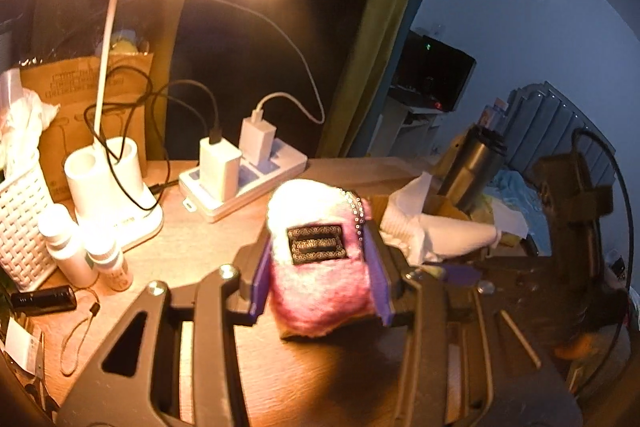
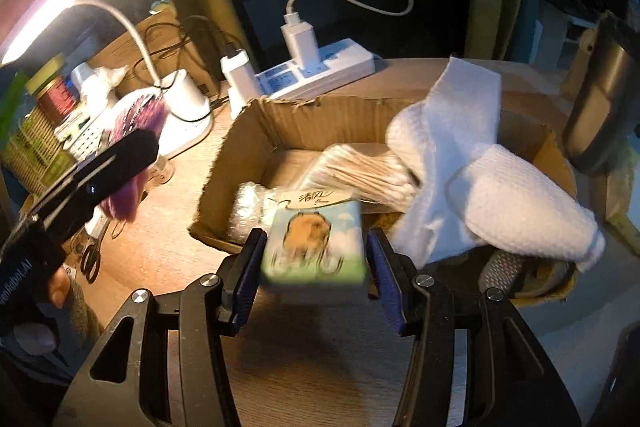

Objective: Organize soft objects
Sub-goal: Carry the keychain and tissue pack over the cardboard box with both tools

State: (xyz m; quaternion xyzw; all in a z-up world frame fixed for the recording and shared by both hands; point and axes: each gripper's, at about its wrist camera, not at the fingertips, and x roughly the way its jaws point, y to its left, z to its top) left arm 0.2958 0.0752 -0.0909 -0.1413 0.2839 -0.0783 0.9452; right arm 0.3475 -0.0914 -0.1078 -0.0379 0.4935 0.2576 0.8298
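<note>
Both grippers are loaded, so the step in hand looks like carrying soft items to the cardboard box (image 2: 256,131) at the desk's (image 1: 192,247) far right. The left gripper (image 1: 320,267) has its jaws narrowed onto a fluffy pink-and-white plush charm (image 1: 320,283) with a bead chain, held above the middle of the desk. The right gripper (image 2: 316,259) grips a small tissue pack (image 2: 316,247) printed with a cartoon animal, poised just over the box's near edge. The next move probably calls for lowering that pack into the free space near the box's front wall, clear of the cotton swabs (image 2: 360,167) and the white slippers (image 2: 520,199) draped over the right rim, then parting the jaws. Only the right wrist view shows the box's inside and the left gripper from the side; the left wrist view alone shows the charm's beaded patch, the power strip (image 1: 244,183) and the desk lamp's base (image 1: 116,195).
</note>
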